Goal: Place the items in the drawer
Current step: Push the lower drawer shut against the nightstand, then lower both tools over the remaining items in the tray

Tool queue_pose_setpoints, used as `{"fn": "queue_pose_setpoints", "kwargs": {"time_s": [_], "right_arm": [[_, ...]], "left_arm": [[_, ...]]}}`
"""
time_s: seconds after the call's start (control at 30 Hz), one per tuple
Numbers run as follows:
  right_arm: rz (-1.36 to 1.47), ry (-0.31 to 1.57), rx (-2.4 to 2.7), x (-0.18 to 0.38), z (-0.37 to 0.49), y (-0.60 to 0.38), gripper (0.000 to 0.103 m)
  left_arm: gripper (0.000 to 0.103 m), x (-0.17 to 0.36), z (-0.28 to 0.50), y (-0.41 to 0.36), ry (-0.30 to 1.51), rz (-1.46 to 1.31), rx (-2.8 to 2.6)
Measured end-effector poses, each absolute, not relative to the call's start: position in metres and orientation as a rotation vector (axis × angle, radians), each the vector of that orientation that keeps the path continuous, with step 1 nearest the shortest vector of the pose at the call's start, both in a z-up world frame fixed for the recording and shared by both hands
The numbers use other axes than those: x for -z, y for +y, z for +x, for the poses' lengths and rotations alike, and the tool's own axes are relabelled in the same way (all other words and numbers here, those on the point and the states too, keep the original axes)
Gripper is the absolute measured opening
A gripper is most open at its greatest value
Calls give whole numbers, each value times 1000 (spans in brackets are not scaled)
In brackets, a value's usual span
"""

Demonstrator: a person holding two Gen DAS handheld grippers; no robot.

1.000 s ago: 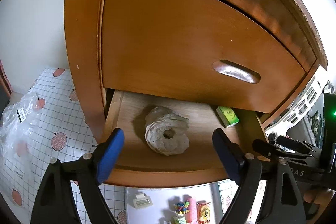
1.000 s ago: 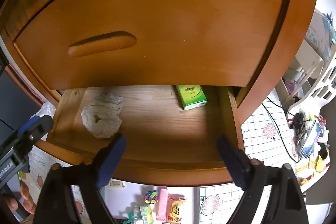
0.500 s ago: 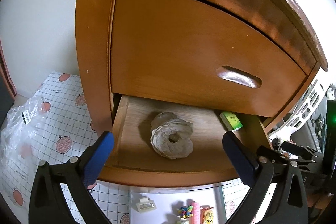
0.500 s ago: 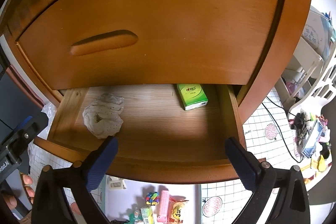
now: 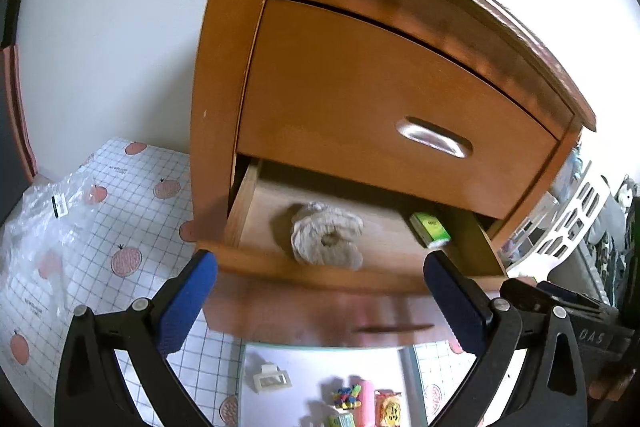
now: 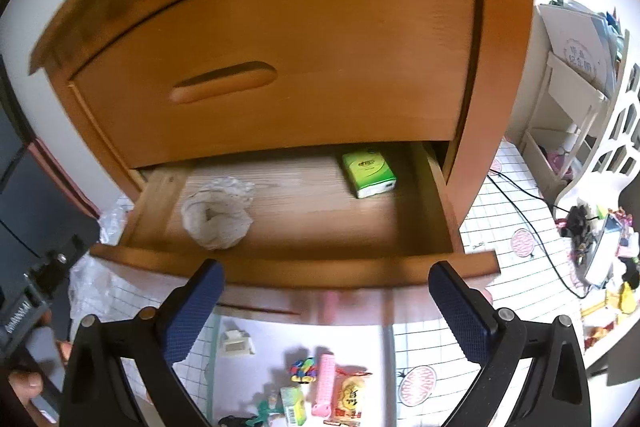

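The lower drawer (image 5: pixel 332 277) (image 6: pixel 312 269) of a wooden nightstand stands pulled out. Inside lie a crumpled off-white cloth ring (image 5: pixel 326 241) (image 6: pixel 218 213) on the left and a green tissue pack (image 5: pixel 431 229) (image 6: pixel 369 173) at the back right. My left gripper (image 5: pixel 320 303) is open and empty, just in front of the drawer's front edge. My right gripper (image 6: pixel 326 307) is also open and empty, in front of the drawer. On a white sheet on the floor below lie several small items: a white clip (image 5: pixel 272 381) (image 6: pixel 238 343), a colourful toy (image 6: pixel 303 369), a pink comb (image 6: pixel 322 379) and a snack packet (image 6: pixel 350 397).
The closed upper drawer (image 5: pixel 380 131) overhangs the open one. A crinkled clear plastic bag (image 5: pixel 36 223) lies on the checked floor mat at the left. At the right stand a white lattice rack (image 6: pixel 604 151), cables and clutter (image 6: pixel 596 239). A person's fingers (image 6: pixel 28 383) show at lower left.
Both grippers have pulled back and away from the nightstand, so more of the cabinet and the floor items show. The drawer's contents have not moved.
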State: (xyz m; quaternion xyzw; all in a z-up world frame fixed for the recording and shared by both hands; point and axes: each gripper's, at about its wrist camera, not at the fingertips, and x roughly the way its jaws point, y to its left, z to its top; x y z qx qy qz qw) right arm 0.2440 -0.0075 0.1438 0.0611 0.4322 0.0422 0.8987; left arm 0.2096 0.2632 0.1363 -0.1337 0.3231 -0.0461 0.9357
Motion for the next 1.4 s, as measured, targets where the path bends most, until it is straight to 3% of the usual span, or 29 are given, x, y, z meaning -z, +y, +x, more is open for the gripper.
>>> {"fn": "queue_pose_setpoints", "kwargs": {"time_s": [0.37, 0.9, 1.4], "right_arm": [[74, 875, -130, -117, 190, 5, 103], [84, 1066, -116, -18, 146, 6, 103], [64, 1188, -109, 40, 136, 10, 103]], "left_arm": [[103, -108, 157, 263, 665, -220, 141], [103, -34, 130, 254, 836, -176, 211], [103, 13, 126, 258, 930, -182, 193]]}}
